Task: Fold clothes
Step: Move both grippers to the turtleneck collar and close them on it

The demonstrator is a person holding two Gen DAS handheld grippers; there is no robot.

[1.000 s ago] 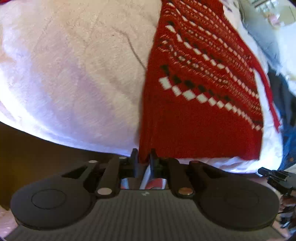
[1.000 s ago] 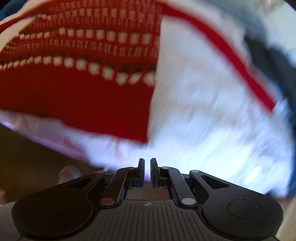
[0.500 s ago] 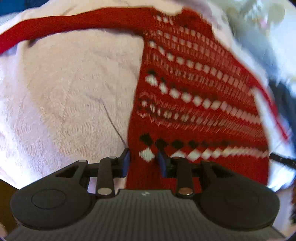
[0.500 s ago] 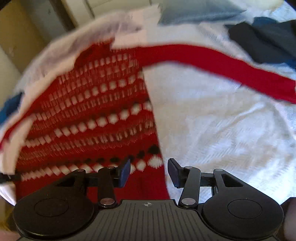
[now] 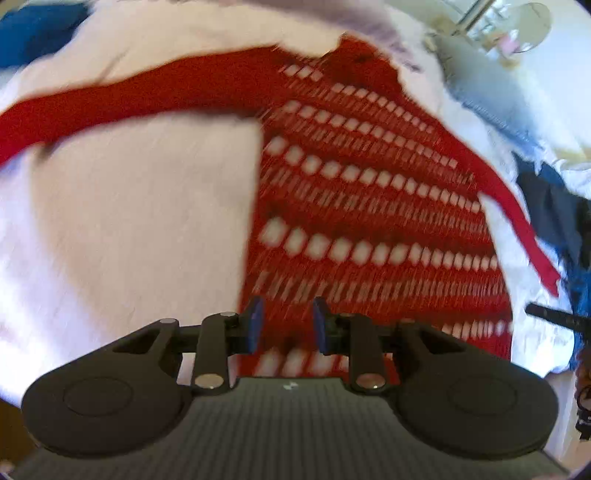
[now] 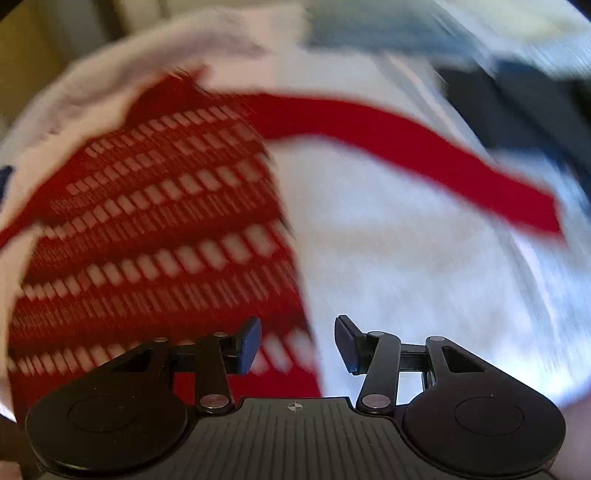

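Observation:
A red knitted sweater with rows of white diamonds lies flat on a white bedspread. One sleeve stretches to the left and the other to the right. My left gripper hovers over the sweater's left edge near the hem. Its jaws are closing, with only the cloth below seen through the gap and nothing pinched. In the right wrist view, my right gripper stands open above the sweater's right edge. The long sleeve runs off to the right.
A blue garment lies at the far left, a grey-blue one at the far right and dark clothes to the right of the sleeve. The bedspread ends just below the sweater's hem.
Both grippers were shut at the hem, the left one on the sweater's corner. Both have since opened and moved up over the sweater's body, so both sleeves have come into view.

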